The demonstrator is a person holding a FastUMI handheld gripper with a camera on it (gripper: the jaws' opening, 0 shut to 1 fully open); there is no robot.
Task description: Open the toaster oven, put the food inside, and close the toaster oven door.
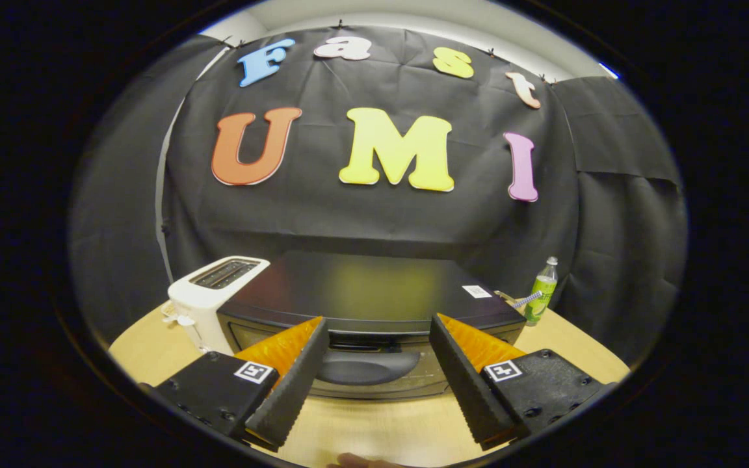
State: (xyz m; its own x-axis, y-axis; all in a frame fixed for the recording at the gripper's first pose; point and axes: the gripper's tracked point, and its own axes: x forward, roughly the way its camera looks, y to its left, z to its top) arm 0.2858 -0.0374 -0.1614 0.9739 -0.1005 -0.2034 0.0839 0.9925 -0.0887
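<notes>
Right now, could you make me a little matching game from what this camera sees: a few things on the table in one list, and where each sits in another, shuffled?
Things:
1. toaster oven
2. white toaster
3. green bottle
4. oven door handle

Places:
A. seen in the gap between the open gripper fingers
B. on the table beside the oven's far right corner
C. just ahead of the fingers, door closed
D. against the oven's left side

Pairs: 1-C, 2-D, 3-B, 4-A
</notes>
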